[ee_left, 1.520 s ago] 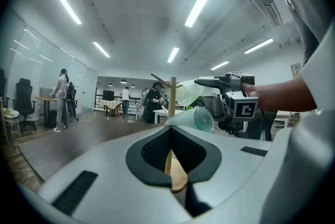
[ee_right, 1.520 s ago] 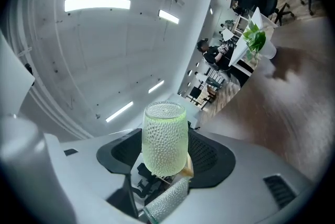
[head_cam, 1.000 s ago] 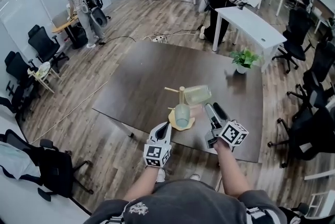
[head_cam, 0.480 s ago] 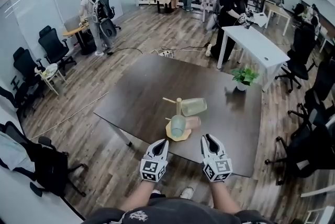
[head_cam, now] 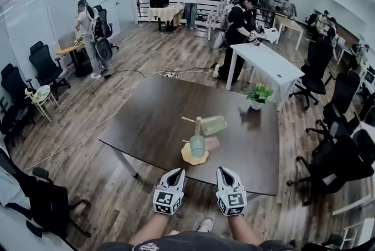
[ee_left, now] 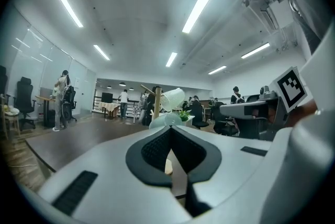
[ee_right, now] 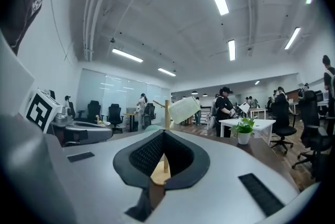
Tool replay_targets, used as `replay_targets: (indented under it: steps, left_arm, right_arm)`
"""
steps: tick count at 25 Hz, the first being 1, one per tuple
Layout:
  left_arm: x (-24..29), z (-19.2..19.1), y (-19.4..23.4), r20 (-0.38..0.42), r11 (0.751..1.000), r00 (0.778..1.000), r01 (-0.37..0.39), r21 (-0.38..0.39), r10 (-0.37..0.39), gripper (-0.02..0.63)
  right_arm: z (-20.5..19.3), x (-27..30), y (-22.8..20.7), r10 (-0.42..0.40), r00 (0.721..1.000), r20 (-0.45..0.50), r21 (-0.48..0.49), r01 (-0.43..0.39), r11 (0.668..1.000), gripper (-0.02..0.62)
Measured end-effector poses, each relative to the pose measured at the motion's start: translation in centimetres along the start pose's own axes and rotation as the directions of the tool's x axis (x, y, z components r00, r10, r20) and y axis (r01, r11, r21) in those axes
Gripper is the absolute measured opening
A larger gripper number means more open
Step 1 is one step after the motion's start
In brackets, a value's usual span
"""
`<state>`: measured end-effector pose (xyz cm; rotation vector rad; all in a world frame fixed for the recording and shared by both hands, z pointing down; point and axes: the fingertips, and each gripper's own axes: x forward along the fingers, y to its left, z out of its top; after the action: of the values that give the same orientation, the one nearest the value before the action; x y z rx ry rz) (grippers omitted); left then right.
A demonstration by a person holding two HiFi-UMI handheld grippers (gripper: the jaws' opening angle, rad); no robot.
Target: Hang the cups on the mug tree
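As the right gripper (head_cam: 225, 170), jaws just closed on nothing, and the left gripper (head_cam: 176, 172), jaws likewise together and empty, are held short of the pale wooden mug tree (head_cam: 198, 124) ahead, its translucent plastic cups (head_cam: 214, 125) could be knocked loose by any bump.

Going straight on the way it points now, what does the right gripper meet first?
Probably the mug tree: its post and base line up dead ahead of the right gripper, though depth is unclear.
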<state>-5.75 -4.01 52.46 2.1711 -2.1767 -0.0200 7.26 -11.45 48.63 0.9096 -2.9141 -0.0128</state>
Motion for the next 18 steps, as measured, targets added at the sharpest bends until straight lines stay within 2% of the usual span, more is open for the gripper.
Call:
replay_targets:
  steps: [9,18]
  left_arm:
    - [-5.6,0.0,-0.5,0.002,0.996,0.996,0.087,0.004,-0.087,0.006]
    - [-8.4,-0.1,-0.6,0.000,0.989,0.989,0.146,-0.009,-0.146,0.006]
  right_arm:
    - [-0.8,-1.9,7.3,0.004,1.000,-0.015,-0.028,-0.005,1.000,0.026]
    - [-0.8,-3.2,10.9,-0.020,1.000,-0.017,-0.023,0.020,1.000,0.026]
